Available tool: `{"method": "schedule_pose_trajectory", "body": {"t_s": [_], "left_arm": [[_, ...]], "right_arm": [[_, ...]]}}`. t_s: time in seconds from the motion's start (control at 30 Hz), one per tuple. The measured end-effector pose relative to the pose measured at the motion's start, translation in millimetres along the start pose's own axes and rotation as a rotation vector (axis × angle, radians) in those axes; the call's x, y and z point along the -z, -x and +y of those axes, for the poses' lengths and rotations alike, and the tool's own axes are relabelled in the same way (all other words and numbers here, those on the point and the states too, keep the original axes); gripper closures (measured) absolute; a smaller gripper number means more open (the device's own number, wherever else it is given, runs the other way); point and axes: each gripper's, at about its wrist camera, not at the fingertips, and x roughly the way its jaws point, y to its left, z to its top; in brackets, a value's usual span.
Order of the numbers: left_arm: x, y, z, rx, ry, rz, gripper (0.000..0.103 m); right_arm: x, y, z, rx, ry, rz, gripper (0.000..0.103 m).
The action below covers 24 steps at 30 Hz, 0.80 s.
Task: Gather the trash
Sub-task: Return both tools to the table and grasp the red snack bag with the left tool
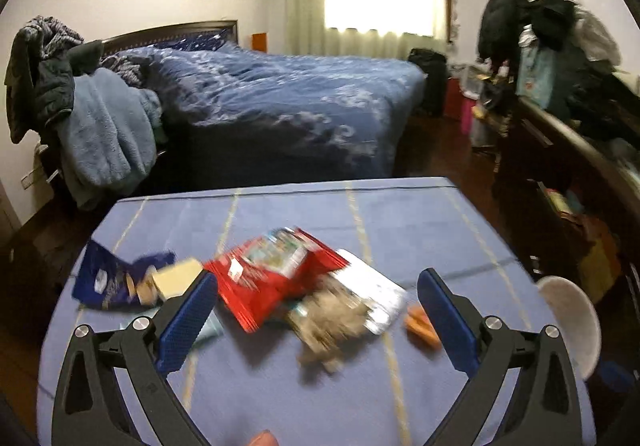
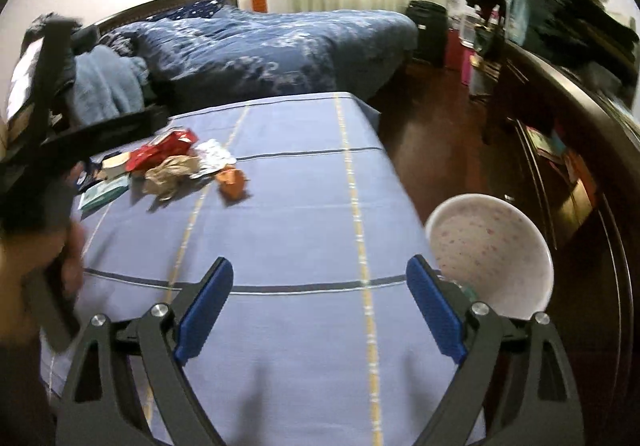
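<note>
- Left gripper [image 1: 318,300] has its two blue pads spread wide, and nothing sits between them. It hangs over the trash pile.
- Right gripper [image 2: 320,294] is wide open too, with only bare cloth under it, near the table's front edge.
- Trash lies in a heap on the table [image 2: 304,214], which has a blue cloth with yellow stripes. The heap is near the left edge, toward the far side.
- In the heap are a red wrapper [image 1: 272,278], a dark blue wrapper [image 1: 108,280], a crumpled brown paper [image 2: 172,170], a shiny silver packet [image 1: 378,296] and a small pale box [image 1: 176,278].
- An orange scrap [image 2: 232,180] lies just beside the heap.
- A white bowl [image 2: 490,254] with little red dots is at the table's right edge.
- A bed [image 1: 280,94] with a blue cover stands behind the table.
</note>
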Motion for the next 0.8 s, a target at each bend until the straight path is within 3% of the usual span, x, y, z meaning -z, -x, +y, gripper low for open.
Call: {"method": "schedule_pose_trajectory", "body": {"t_s": [0.23,0.33,0.5,0.57,0.6,0.63,0.67,0.7,0.8], "left_arm": [[-22,-75,17,0.062,0.033,0.166,0.004],[-21,-99,15,0.046,0.016,0.234,0.004],[-8,-117,19,0.01,-0.029,0.284,0.004],[-5,-114,23,0.035,-0.022,0.265,0.013],[-5,-113,24,0.053,-0.013,0.252,0.035],[-6,-113,26,0.06,-0.01,0.255,0.045],[-6,-112,26,0.063,-0.011,0.257,0.047],[-8,-111,27,0.07,-0.012,0.246,0.057],[-12,-101,32,0.082,0.001,0.193,0.063]], "right_arm": [[-7,-6,15,-0.009,0.043,0.003,0.014],[-12,-13,18,-0.014,0.047,0.01,0.014],[-23,-26,27,-0.035,0.047,0.014,0.014],[-28,-30,33,-0.047,0.047,0.011,0.014],[-30,-33,36,-0.054,0.048,0.01,0.014],[-34,-36,41,-0.059,0.052,0.011,0.015],[-36,-39,45,-0.064,0.055,0.008,0.015],[-37,-40,48,-0.065,0.058,0.007,0.015],[-45,-47,58,-0.066,0.07,0.006,0.019]]}}
